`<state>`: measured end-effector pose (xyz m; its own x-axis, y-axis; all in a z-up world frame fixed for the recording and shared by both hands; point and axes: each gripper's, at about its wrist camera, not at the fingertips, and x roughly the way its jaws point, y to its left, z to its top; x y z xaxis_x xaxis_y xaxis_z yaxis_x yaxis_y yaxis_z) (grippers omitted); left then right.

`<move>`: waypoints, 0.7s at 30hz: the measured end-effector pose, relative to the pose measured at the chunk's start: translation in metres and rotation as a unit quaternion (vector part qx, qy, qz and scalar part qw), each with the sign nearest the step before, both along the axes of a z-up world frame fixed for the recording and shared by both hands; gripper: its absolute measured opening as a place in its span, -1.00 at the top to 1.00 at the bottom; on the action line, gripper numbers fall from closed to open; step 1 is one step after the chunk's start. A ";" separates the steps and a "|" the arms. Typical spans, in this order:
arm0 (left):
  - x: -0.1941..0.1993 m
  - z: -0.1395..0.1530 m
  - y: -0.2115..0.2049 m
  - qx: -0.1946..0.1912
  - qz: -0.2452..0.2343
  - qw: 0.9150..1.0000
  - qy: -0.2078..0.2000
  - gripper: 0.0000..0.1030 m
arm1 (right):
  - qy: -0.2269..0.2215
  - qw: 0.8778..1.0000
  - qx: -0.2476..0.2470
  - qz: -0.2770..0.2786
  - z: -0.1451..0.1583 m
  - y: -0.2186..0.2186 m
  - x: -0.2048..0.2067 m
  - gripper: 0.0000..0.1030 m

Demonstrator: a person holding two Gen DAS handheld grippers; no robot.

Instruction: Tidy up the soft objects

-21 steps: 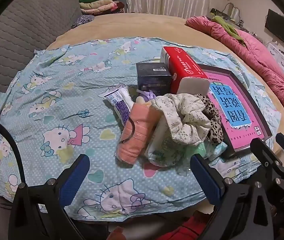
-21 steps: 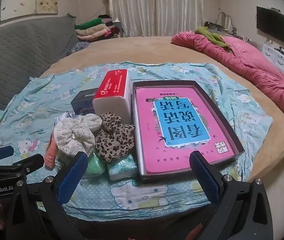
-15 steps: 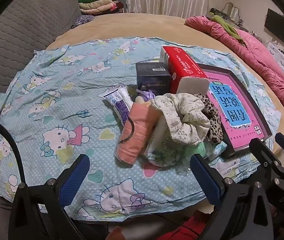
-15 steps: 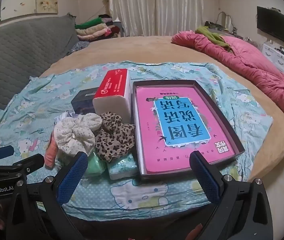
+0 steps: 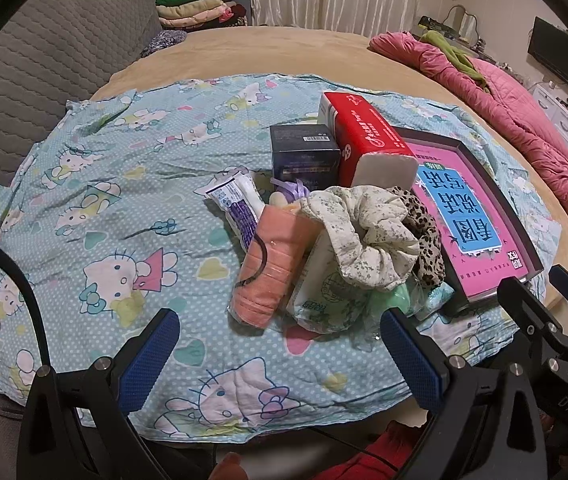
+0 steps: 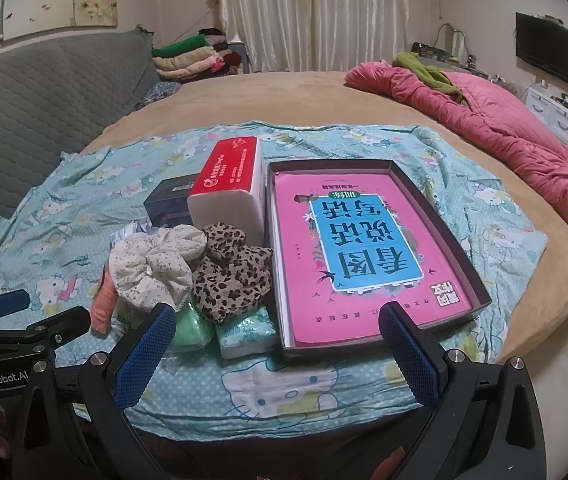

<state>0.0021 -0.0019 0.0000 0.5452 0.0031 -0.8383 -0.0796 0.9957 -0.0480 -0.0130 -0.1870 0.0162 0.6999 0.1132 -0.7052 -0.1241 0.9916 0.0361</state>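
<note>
A heap of soft things lies on the cartoon-cat cloth (image 5: 116, 216): a cream floral scrunchie (image 5: 364, 236) (image 6: 156, 264), a leopard scrunchie (image 5: 424, 236) (image 6: 232, 280), a rolled peach towel (image 5: 272, 268), tissue packs (image 5: 324, 300) (image 6: 244, 332) and a green soft piece (image 6: 190, 328). A red tissue pack (image 5: 368, 144) (image 6: 232, 184) stands behind, beside a dark tray (image 6: 480, 292) holding a pink book (image 6: 360, 248). My left gripper (image 5: 280, 356) hovers open, in front of the heap. My right gripper (image 6: 276, 352) is open near the tray's front edge, holding nothing.
A dark box (image 5: 304, 156) and a white tube (image 5: 236, 204) lie by the heap. A pink quilt (image 6: 504, 136) lies on the bed's right side. A grey padded headboard (image 5: 44, 64) and folded clothes (image 6: 192, 60) are at the left and back.
</note>
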 end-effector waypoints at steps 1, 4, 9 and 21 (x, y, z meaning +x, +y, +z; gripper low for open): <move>0.000 0.000 0.000 -0.001 0.000 1.000 0.000 -0.97 | 0.000 1.000 0.000 0.000 0.000 0.000 0.000 -0.96; 0.000 -0.002 0.000 -0.002 0.000 1.000 0.000 -0.97 | 0.000 1.000 0.000 0.000 0.000 0.000 0.000 -0.96; -0.001 -0.002 -0.001 -0.002 -0.001 1.000 -0.001 -0.97 | 0.000 1.000 0.000 0.000 0.000 0.000 0.000 -0.96; -0.002 -0.002 -0.001 -0.003 -0.002 1.000 -0.001 -0.97 | 0.000 1.000 -0.001 0.000 0.000 0.001 0.000 -0.96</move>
<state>0.0004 -0.0031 -0.0024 0.5461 -0.0050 -0.8377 -0.0751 0.9957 -0.0548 -0.0134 -0.1857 0.0160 0.6998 0.1114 -0.7056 -0.1231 0.9918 0.0346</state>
